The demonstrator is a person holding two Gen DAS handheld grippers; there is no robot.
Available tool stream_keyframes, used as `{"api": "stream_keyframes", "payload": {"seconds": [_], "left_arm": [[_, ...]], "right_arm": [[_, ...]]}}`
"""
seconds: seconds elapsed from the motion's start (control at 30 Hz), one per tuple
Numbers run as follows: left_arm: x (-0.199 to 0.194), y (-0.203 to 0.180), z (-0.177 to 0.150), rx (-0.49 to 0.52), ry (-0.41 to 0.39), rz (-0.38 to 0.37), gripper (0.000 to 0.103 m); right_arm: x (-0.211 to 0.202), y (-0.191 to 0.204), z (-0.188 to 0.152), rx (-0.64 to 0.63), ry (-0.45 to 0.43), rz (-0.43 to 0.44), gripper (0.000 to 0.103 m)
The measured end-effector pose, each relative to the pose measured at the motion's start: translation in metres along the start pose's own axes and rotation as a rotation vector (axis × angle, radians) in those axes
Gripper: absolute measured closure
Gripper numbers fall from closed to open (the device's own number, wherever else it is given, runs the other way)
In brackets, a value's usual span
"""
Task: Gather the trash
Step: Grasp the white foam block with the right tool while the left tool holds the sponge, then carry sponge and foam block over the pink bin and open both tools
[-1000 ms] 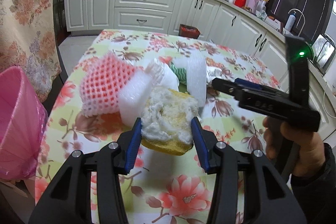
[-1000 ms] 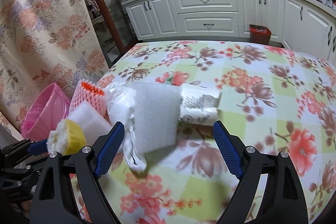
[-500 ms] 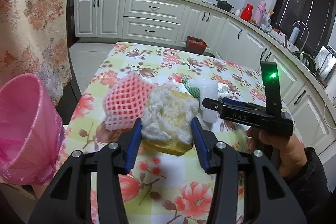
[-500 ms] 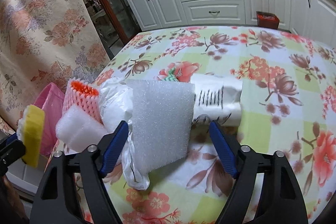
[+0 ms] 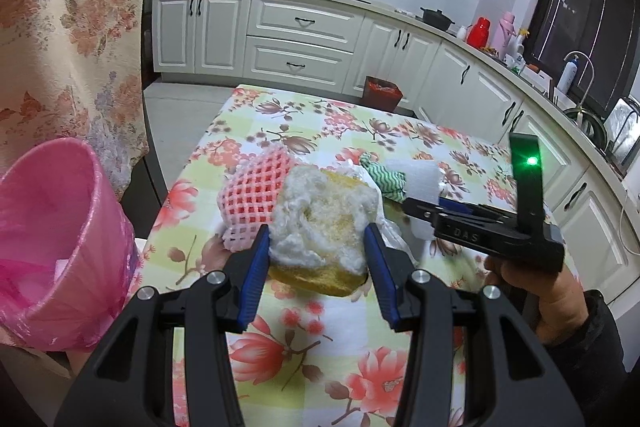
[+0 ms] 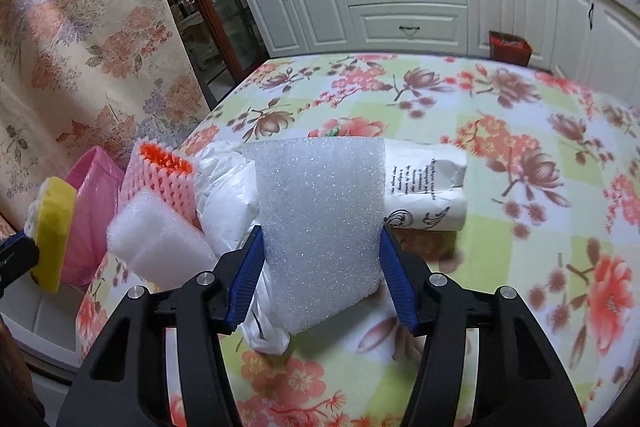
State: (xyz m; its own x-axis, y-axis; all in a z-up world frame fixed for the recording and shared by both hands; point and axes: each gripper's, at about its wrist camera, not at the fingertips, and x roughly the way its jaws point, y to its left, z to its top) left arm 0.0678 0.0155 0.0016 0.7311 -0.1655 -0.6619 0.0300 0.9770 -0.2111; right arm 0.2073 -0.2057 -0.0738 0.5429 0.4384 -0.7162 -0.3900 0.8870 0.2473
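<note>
My left gripper [image 5: 318,255] is shut on a yellow sponge [image 5: 324,223] with a fluffy white top, held above the floral table by the pink bin [image 5: 60,227]. The right wrist view shows that sponge [image 6: 54,227] at far left, in front of the bin [image 6: 92,195]. My right gripper [image 6: 320,259] is closing its jaws on a white foam piece [image 6: 320,203], and both blue pads touch its sides. Around the foam lie a pink foam net [image 6: 160,171], bubble wrap [image 6: 160,239], a white plastic bag [image 6: 228,195] and a printed white paper roll [image 6: 424,195].
A green-striped cloth [image 5: 384,179] lies behind the sponge in the trash pile. The table's left edge [image 5: 176,187] drops off beside the bin, with a floral curtain [image 5: 68,27] behind. White kitchen cabinets [image 5: 300,43] and a small red bin [image 5: 382,93] stand beyond the table.
The right jaws have narrowed from wide open until the pads meet the foam piece. The left gripper has drawn back from the pile with the sponge, and the pink bin now looms larger.
</note>
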Motion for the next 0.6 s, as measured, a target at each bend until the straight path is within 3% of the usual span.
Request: {"api": "stream_keyframes", "payload": {"seconds": [0.6], "left_arm": [[-0.059, 0.052, 0.006, -0.079, -0.122, 0.075, 0.057]], "right_arm": [[-0.069, 0.052, 0.018, -0.094, -0.13, -0.019, 0.048]]}}
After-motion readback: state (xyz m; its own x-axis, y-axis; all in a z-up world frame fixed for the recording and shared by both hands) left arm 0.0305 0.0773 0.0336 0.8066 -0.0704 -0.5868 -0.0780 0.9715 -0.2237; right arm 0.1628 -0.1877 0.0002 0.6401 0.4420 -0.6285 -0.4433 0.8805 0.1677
